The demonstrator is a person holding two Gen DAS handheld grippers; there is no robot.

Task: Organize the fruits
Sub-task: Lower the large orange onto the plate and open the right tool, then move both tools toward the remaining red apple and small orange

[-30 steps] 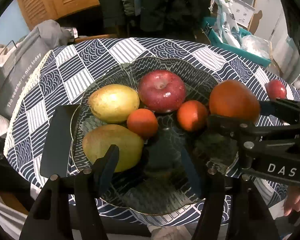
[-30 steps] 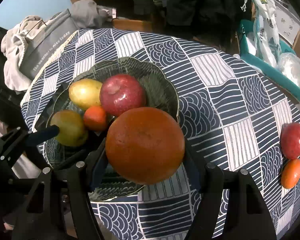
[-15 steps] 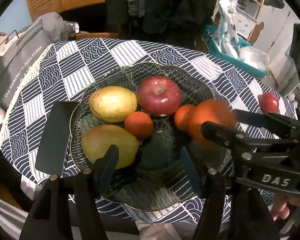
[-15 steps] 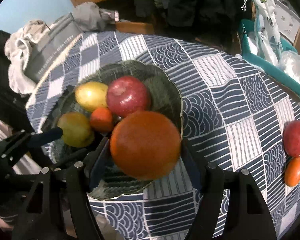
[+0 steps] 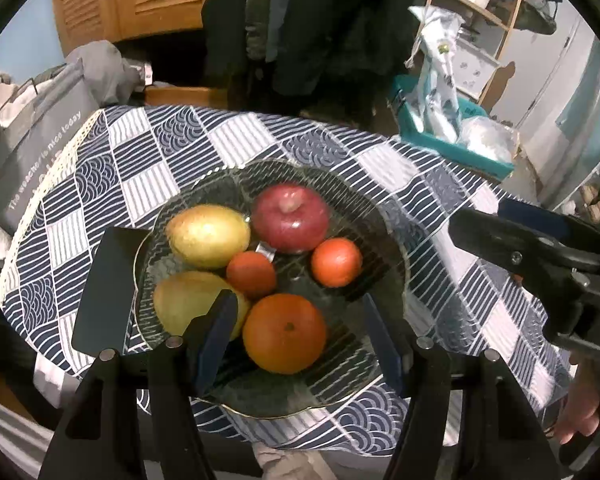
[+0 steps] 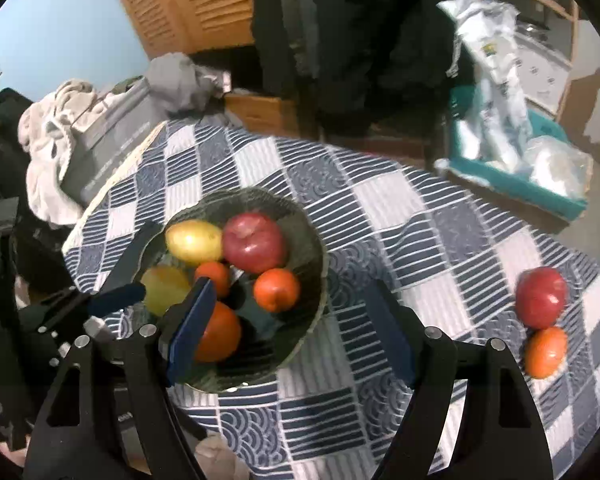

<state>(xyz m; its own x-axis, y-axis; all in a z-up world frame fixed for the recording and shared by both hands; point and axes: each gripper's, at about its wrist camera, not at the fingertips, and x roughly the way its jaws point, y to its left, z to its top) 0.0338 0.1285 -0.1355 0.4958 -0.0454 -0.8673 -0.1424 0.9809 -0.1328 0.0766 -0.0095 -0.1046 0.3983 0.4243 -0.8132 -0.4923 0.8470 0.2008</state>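
a large orange (image 5: 284, 333), round, smooth and deep orange with a small dark navel facing up, is seen lying in a dark ribbed glass bowl (image 5: 384, 216) on the near side, free of any grip. it is seen touching or almost touching a small orange-red fruit (image 5: 251, 274) behind it and a yellow-green pear-like fruit (image 5: 184, 300) to its left. a second yellowish fruit (image 5: 208, 235), a glossy red apple (image 5: 291, 223) with a pale stem dimple, and another small orange fruit (image 5: 336, 261) are found farther back in the bowl. a thin gold rim is shown on the bowl's scalloped edge.

the bowl is set on a table covered by a navy-and-white patchwork cloth (image 5: 260, 136). a dark flat card (image 5: 104, 292) is tucked beside the bowl's left edge.

the left gripper (image 5: 296, 324) is held above the bowl with its blue-padded fingers parted; the large orange is framed between them, but it is not pressed by the pads. the right gripper (image 6: 288, 320) is seen over the bowl's right edge, its jaws opening, with nothing gripped between them; the orange (image 6: 218, 336) is partly hidden behind its left finger.

on the cloth well to the right of the bowl, a second red apple (image 6: 540, 297) and a small orange fruit (image 6: 546, 352) are left touching each other.
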